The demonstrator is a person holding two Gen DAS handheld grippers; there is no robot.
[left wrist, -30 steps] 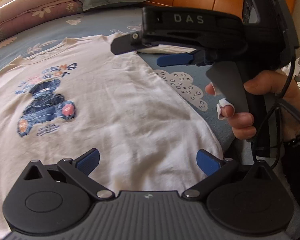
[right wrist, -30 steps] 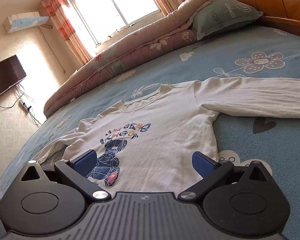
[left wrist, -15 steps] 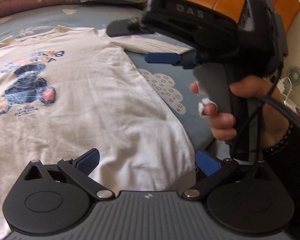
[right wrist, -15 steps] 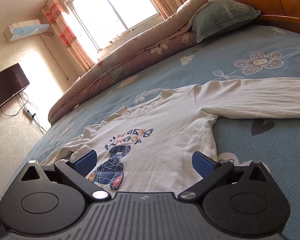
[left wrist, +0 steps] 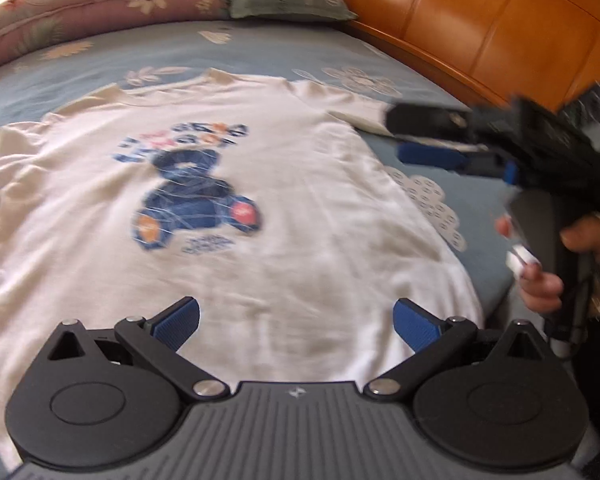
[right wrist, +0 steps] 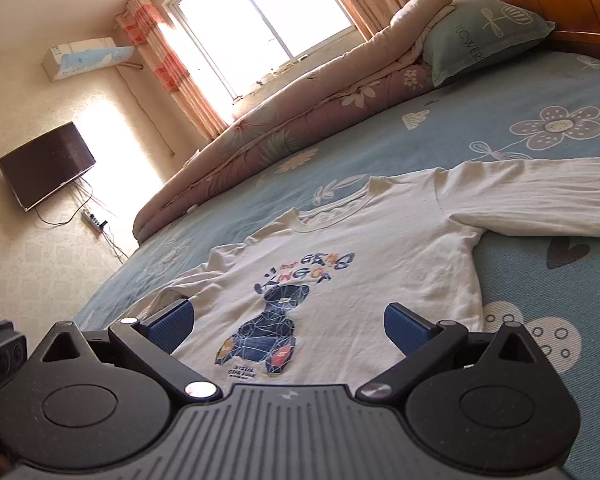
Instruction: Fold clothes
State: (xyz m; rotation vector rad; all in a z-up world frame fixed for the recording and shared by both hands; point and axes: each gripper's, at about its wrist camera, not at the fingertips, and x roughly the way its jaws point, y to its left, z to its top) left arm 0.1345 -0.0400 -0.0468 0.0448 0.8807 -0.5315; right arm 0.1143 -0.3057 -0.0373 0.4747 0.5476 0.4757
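A cream long-sleeved shirt (left wrist: 228, 216) with a blue bear print lies flat, front up, on the blue bed. In the left wrist view my left gripper (left wrist: 296, 322) hovers open over the shirt's hem with nothing between its blue pads. My right gripper (left wrist: 432, 136) shows at the right of that view, held by a hand (left wrist: 540, 280) beside the shirt's right edge. In the right wrist view the right gripper (right wrist: 288, 322) is open above the shirt (right wrist: 360, 280), near the bear print. One sleeve (right wrist: 540, 208) stretches out to the right.
A blue flower-print sheet (right wrist: 520, 128) covers the bed. A rolled quilt (right wrist: 300, 120) and a green pillow (right wrist: 480, 40) lie along the far side. The wooden headboard (left wrist: 480, 28) stands to the right. A wall television (right wrist: 46, 164) hangs beyond the bed.
The left wrist view has swung left and pulled back, so more of the shirt shows. The right gripper now sits farther right in it. The right gripper rose slightly.
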